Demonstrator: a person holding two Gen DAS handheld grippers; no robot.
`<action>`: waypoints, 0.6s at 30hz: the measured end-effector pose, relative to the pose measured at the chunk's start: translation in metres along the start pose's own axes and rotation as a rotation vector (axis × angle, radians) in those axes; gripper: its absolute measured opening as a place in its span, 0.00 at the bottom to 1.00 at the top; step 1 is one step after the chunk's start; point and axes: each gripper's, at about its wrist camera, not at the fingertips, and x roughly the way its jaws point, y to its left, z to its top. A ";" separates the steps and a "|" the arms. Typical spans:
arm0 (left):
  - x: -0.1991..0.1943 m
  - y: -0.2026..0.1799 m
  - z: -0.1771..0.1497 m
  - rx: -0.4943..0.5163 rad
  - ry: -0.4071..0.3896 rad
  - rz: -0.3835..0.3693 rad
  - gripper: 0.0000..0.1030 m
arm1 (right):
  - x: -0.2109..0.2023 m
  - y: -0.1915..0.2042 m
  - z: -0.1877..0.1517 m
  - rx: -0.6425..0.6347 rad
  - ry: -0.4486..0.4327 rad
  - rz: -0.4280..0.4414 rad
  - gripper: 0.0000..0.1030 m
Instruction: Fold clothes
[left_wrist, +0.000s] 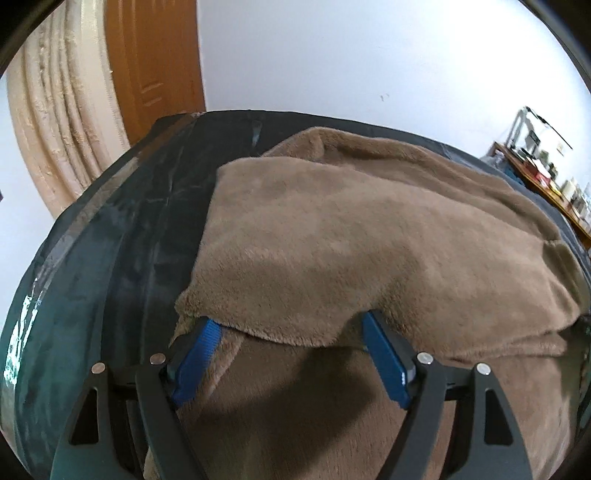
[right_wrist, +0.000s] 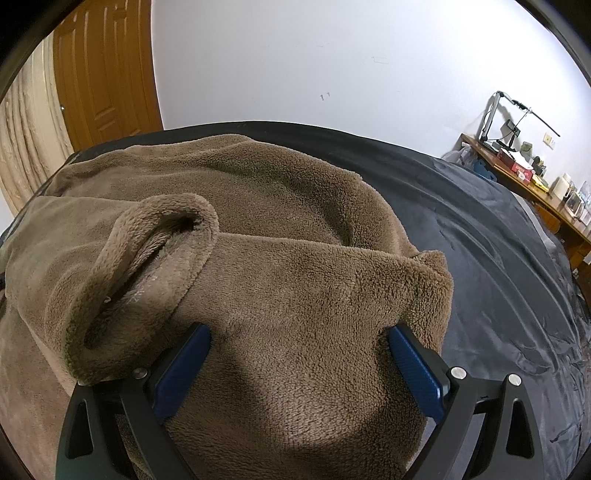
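From your left gripper you saw what the other camera missed: the bare left strip of the dark cover, shiny and creased, running up to a cream fluted column. Its jaws stood wide apart, and the blue fingertips were tucked under a folded-over edge of the brown fleece garment; they pressed on nothing that you could make out. The fold lay across the garment's lower layer, just ahead of the gripper.

From your right gripper you saw the garment's rolled opening, a thick hem curling into a loop at left, which the left view did not show. Here too the jaws stood wide, one blue fingertip on each side of a hump of fleece. The pile hid the tips, so you could not tell whether they squeezed it.

The garment lay on the dark cover, heaped toward its left half, with wrinkled bare cloth stretching off to the right. Behind stood a white wall and an orange-brown wooden door. At far right a wooden desk carried a lamp arm and small clutter, well apart from the garment.
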 end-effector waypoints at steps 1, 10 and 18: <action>0.001 0.002 0.002 -0.014 -0.001 0.003 0.80 | 0.000 0.000 0.000 0.000 0.000 0.000 0.96; 0.009 0.002 -0.003 -0.013 -0.023 0.024 0.81 | 0.002 -0.001 0.001 0.007 0.005 0.012 0.97; 0.013 0.006 -0.008 -0.032 -0.025 0.011 0.83 | 0.004 -0.006 0.002 0.027 0.013 0.049 0.99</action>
